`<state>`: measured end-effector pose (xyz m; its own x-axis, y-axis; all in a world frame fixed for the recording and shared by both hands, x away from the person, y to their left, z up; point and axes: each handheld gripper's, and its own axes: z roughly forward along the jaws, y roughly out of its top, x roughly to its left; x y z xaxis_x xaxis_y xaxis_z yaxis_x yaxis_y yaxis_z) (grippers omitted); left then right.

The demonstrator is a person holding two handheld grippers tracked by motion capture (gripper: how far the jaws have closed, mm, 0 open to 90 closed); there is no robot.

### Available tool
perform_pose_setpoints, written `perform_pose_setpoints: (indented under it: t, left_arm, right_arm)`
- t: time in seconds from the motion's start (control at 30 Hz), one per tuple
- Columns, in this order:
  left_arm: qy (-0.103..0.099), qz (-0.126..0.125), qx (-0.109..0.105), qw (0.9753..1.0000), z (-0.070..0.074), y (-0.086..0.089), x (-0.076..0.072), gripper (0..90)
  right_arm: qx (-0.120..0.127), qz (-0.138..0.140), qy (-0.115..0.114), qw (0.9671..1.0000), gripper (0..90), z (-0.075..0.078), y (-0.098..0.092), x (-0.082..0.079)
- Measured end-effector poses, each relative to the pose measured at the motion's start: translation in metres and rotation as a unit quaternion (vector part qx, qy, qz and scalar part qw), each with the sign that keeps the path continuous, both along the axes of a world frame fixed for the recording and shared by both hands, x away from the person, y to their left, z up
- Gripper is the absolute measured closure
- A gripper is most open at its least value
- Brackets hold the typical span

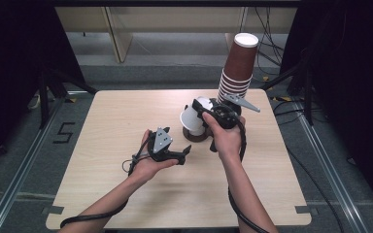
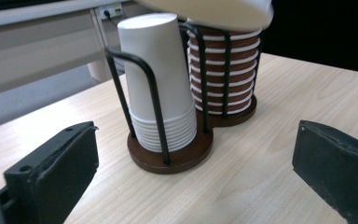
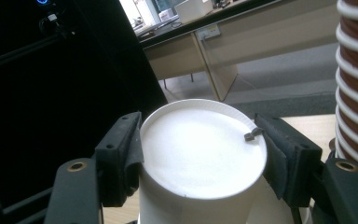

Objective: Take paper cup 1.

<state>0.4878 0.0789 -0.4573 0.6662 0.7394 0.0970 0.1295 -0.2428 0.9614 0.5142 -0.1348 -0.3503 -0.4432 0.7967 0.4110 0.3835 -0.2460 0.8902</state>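
Observation:
A wire holder with a brown wooden base (image 1: 196,137) stands right of the table's middle. It holds a stack of upturned white cups (image 1: 192,116) and a taller stack of brown cups (image 1: 238,63) behind it. My right gripper (image 1: 200,110) is shut on the top white cup (image 3: 200,149), one jaw on each side of its upturned bottom, with the brown stack (image 3: 356,93) at its right. My left gripper (image 1: 184,154) hovers open in front of the holder. It faces the white stack (image 2: 161,79), the brown stack (image 2: 223,74) and the base (image 2: 182,161), jaws (image 2: 195,140) spread wide with nothing between them.
The light wooden table (image 1: 126,121) has free room on its left half and along its front. Pale desks (image 1: 126,29) stand beyond the far edge. Dark curtains flank both sides, and cables (image 1: 272,53) lie on the floor at the back right.

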Motion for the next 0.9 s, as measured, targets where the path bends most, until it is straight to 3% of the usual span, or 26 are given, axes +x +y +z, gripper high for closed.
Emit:
perform_pose_setpoints:
  t: [0.17,0.33,0.6,0.67,0.9]
  left_arm:
    - [-0.010,-0.009,-0.001,0.9999,0.000,0.001,-0.003,0.0]
    - [-0.007,-0.014,-0.002,0.9999,-0.001,0.003,-0.005,0.0]
    - [-0.020,-0.043,0.007,0.9989,-0.006,0.011,-0.005,0.0]
    - [-0.019,-0.048,0.006,0.9987,-0.007,0.011,-0.005,0.0]
    - [-0.019,-0.069,0.002,0.9974,-0.010,0.009,-0.009,0.0]
  right_arm:
    - [0.004,-0.003,0.015,0.9999,35.7,-0.007,-0.005,-0.001]
    - [0.020,0.002,0.023,0.9995,35.7,-0.012,-0.010,-0.002]
    - [0.044,0.002,0.045,0.9980,35.7,-0.024,-0.019,-0.004]
    - [0.063,0.002,0.063,0.9961,35.6,-0.026,-0.020,-0.005]
    - [0.095,0.010,0.077,0.9924,35.7,-0.036,-0.026,-0.004]
